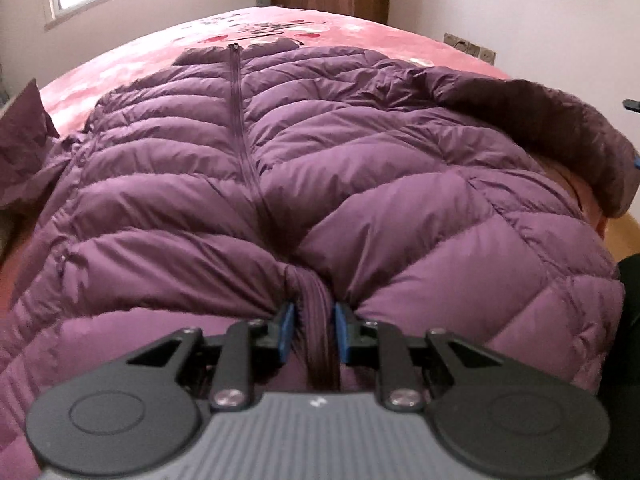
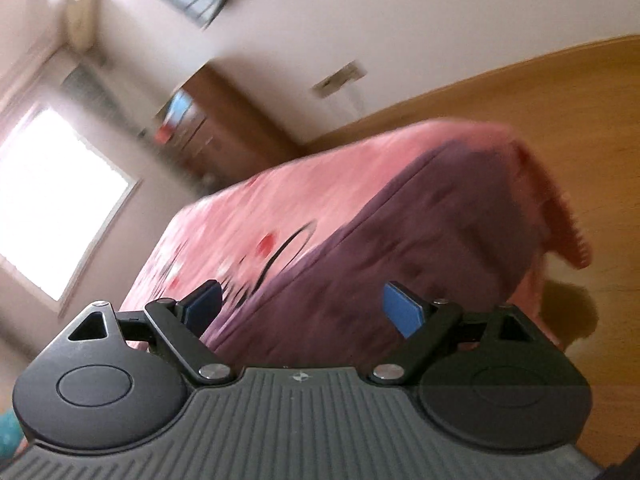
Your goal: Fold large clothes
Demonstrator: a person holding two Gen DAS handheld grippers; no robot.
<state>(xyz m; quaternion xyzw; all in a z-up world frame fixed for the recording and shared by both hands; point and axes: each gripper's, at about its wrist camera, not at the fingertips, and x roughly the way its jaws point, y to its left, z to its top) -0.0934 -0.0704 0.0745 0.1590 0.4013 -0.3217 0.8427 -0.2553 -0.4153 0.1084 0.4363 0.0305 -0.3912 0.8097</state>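
Left gripper (image 1: 314, 330) pinching the purple jacket's (image 1: 320, 168) hem fold, jaws narrow. Jacket spread zipped across the pink bed (image 1: 140, 60), sleeve lifted at 3 o'clock. Right gripper (image 2: 308, 312) in the air, jaws wide, nothing held; view blurred and tilted. Only here: bare wooden floor (image 2: 540, 100) beyond the bed's edge at 2 o'clock.

Left hand-held gripper (image 1: 314, 330) pinched, right hand-held gripper (image 2: 302, 306) spread.
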